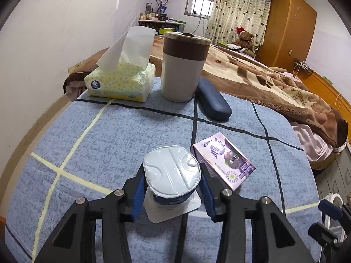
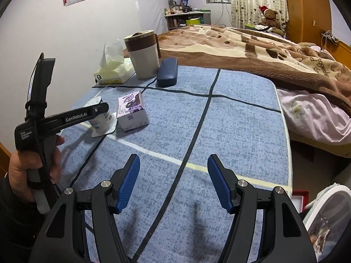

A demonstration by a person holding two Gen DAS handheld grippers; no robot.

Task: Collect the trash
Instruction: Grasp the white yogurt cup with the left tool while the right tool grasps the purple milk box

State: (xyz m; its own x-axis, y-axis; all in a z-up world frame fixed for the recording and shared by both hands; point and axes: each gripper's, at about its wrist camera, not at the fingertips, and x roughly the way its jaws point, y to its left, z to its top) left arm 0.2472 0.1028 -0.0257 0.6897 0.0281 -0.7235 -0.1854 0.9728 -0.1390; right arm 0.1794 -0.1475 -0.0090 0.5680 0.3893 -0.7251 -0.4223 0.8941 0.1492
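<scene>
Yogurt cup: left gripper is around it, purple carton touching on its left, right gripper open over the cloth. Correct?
Not quite. The purple carton sits to the right of the yogurt cup, not the left; the left wrist view shows it. The rest stands: the left gripper brackets the cup, and the right gripper is open over the cloth.

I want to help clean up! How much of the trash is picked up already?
Nothing looks collected yet. The left gripper is around the upside-down yogurt cup, though I can't tell if it is squeezing. The purple carton still sits on the blue cloth. The right gripper is open and empty.
</scene>
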